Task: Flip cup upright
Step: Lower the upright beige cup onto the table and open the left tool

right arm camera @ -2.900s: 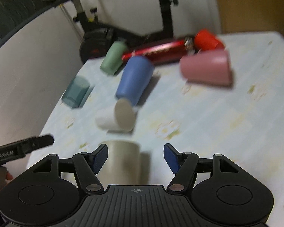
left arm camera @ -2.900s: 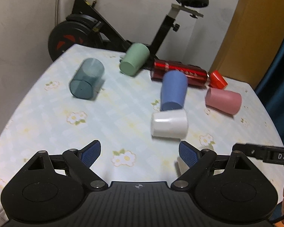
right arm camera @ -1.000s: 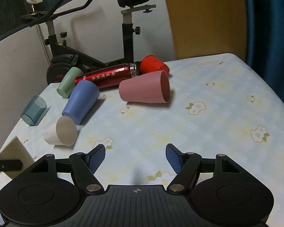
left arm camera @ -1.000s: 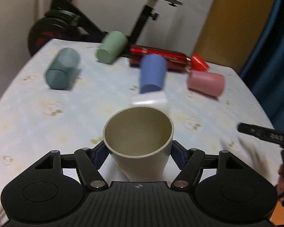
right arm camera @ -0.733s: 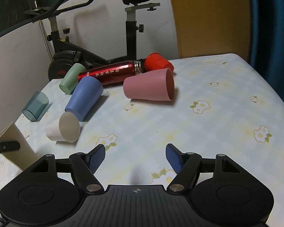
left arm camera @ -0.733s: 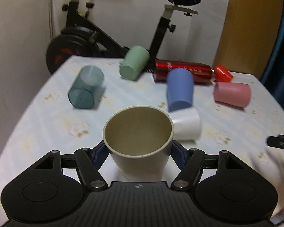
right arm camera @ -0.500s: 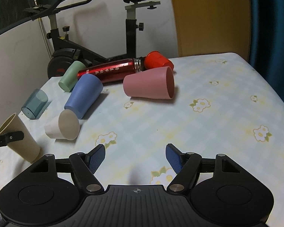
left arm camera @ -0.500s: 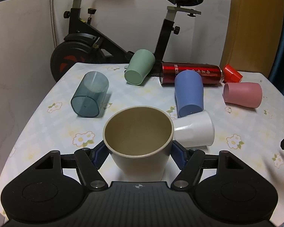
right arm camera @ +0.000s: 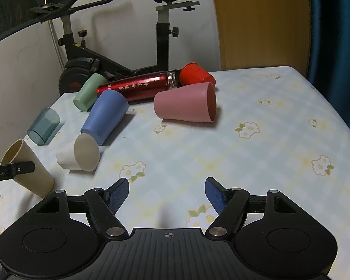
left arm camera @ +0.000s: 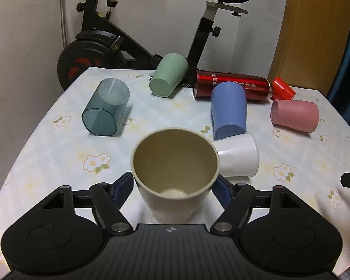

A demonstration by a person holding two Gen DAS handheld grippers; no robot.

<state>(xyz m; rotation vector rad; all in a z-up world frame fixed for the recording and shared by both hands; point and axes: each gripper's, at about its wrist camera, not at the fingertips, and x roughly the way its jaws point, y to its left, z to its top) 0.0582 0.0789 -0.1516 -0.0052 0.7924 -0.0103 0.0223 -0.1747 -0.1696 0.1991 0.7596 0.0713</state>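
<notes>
My left gripper (left arm camera: 173, 186) is shut on a beige cup (left arm camera: 175, 175), held mouth up and a little tilted, its base at the table near the front left edge. The same cup shows in the right wrist view (right arm camera: 25, 168) with a left finger (right arm camera: 11, 170) across it. My right gripper (right arm camera: 166, 193) is open and empty above the floral tablecloth (right arm camera: 256, 154). A white cup (left arm camera: 239, 158) lies on its side just right of the beige cup.
On their sides lie a blue cup (left arm camera: 228, 112), a pink cup (left arm camera: 295, 115), a green cup (left arm camera: 169, 78), a clear teal cup (left arm camera: 106, 110) and a red flask (left arm camera: 233, 87) with its red cap (left arm camera: 283, 89). An exercise bike (left arm camera: 100, 53) stands behind the table.
The left gripper took the beige cup from the right one and turned it mouth up, then lowered it toward the table's front left. The right gripper let go and drew back, open.
</notes>
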